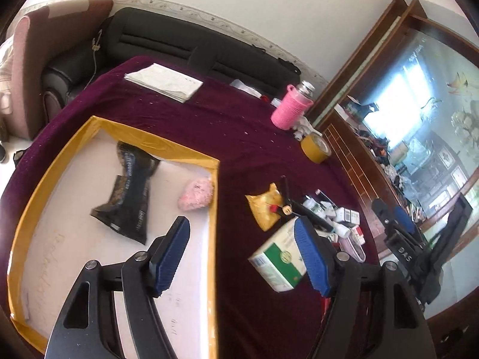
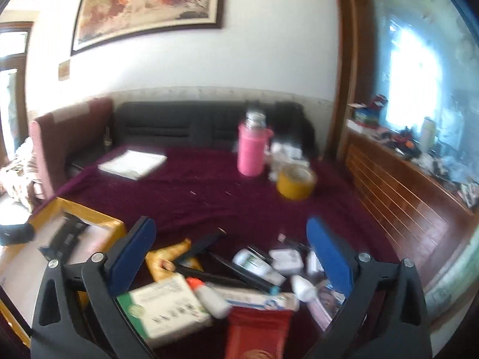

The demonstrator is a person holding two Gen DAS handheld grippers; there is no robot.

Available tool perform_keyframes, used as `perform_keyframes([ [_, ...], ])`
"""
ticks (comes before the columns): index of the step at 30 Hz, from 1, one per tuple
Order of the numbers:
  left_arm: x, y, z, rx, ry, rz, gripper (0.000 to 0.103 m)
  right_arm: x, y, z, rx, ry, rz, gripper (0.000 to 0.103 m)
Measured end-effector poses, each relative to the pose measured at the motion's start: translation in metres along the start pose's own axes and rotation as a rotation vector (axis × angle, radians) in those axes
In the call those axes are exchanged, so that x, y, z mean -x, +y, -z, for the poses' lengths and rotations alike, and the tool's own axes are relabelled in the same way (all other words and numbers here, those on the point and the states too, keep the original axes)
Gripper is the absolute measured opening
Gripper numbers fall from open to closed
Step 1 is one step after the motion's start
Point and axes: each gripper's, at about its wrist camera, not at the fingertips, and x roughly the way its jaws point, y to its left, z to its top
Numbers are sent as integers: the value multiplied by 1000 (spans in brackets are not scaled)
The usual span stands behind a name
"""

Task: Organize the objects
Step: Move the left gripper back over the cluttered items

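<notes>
A shallow box with yellow taped rim point(image 1: 213, 209) lies on the purple tablecloth; a black snack bag point(image 1: 128, 197) and a pink packet point(image 1: 196, 194) lie inside. My left gripper point(image 1: 242, 236) is open and empty above the box's right edge. Right of the box lies a pile: a white-green tissue pack point(image 1: 278, 257), a yellow snack bag point(image 1: 265, 206), small boxes and bottles. My right gripper point(image 2: 230, 251) is open and empty above that pile point(image 2: 257, 269); it also shows in the left wrist view point(image 1: 398, 218). The tissue pack point(image 2: 164, 308) lies nearest in the right wrist view.
A pink bottle point(image 2: 251, 149) and a yellow tape roll point(image 2: 295, 182) stand at the table's far right. Folded white paper point(image 2: 131, 163) lies far left. A black sofa point(image 2: 179, 125) is behind the table; a wooden cabinet point(image 2: 404, 197) runs along the right.
</notes>
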Motion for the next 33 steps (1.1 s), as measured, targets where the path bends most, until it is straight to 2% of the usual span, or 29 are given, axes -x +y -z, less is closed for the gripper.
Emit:
perform_keyframes([
  [3,-22,-30,12,-29,62,6,66,-15,-53,24,-150,87,-24,101],
  [6,-47,-54,21,-91,101,-31,66,-25,-96,46,-286,117,-45,101],
  [11,-93,-63,24,-126,147,-105,66,-31,-137,69,-386,105,-62,101],
  [16,-134,-59,33,-97,181,-169,66,-42,-146,75,-418,112,-72,101],
  [19,-141,-72,47,-134,241,-68,66,-46,-144,75,-398,118,-83,101],
  [22,-129,-97,58,-235,301,40,66,-43,-141,75,-375,109,-90,101],
  [25,-115,-117,46,-340,218,-28,66,-38,-139,74,-363,85,-87,101],
  [28,-124,-124,17,-375,148,-120,66,-37,-141,75,-374,82,-91,101],
  [31,-152,-124,-9,-415,145,-178,66,-43,-147,79,-403,111,-79,101],
  [33,-177,-132,-18,-497,162,-245,66,-48,-150,80,-412,134,-63,101],
])
